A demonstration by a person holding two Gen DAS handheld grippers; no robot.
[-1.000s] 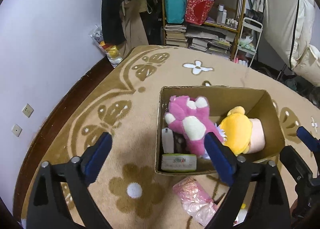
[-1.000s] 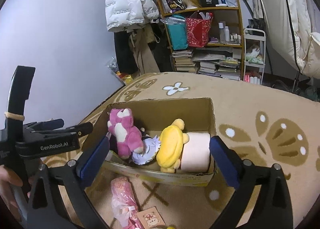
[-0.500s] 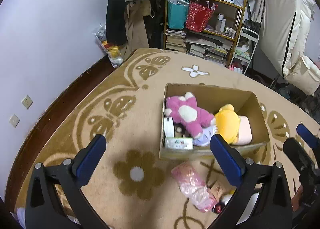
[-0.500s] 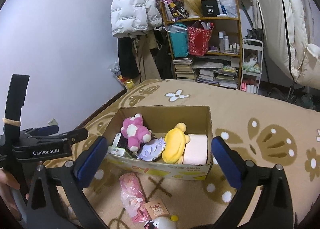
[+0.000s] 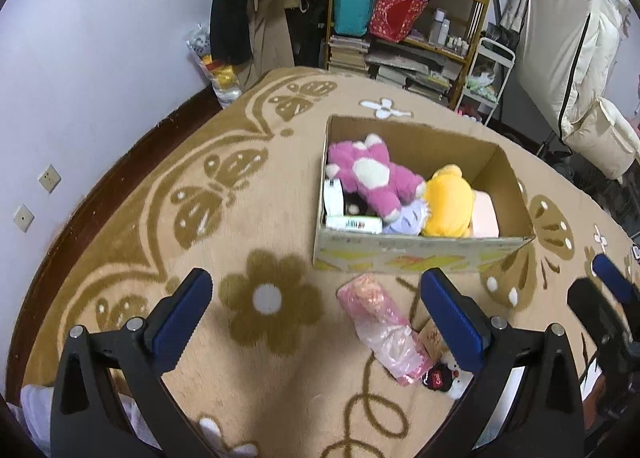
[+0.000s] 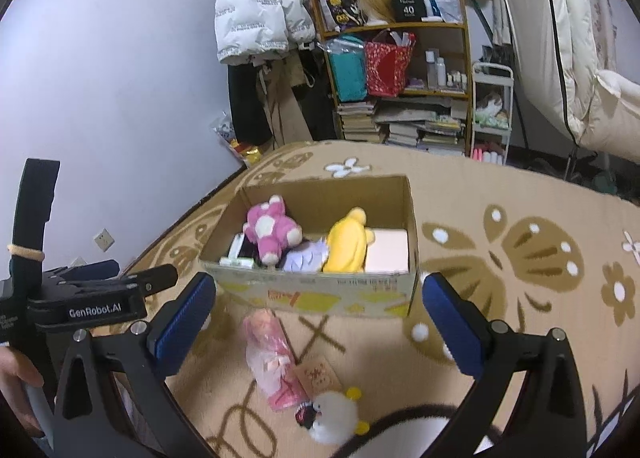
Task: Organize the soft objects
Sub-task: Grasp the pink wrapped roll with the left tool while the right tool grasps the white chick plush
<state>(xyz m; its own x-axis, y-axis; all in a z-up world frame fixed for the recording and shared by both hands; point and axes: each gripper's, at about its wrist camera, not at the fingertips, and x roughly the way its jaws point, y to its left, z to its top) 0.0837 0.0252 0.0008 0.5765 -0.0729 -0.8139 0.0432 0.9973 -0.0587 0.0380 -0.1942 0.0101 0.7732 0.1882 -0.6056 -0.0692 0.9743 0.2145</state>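
1. The rug (image 5: 120,242) filled the lower half of both views, brown flowers and butterflies on tan.
2. The box (image 5: 420,256) sat mid-frame in both views, already holding a pink plush (image 5: 372,173), a yellow plush (image 5: 448,201) and a pale pink block (image 6: 387,256) packed against each other.
3. The left gripper (image 5: 316,322) hung over the rug with its jaws spread wide and nothing between them; the right gripper (image 6: 316,322) was likewise spread and empty.
4. A pink bag (image 6: 272,358) lay on the rug just in front of the box, lower centre, apart from both claws.
5. A small white plush (image 6: 334,416) lay at the bottom of the right view, touching the bag's near end.

Risks, as I judged them: the slick bag could slide out of a pinch, and the crowded box could let a new toy roll back out.
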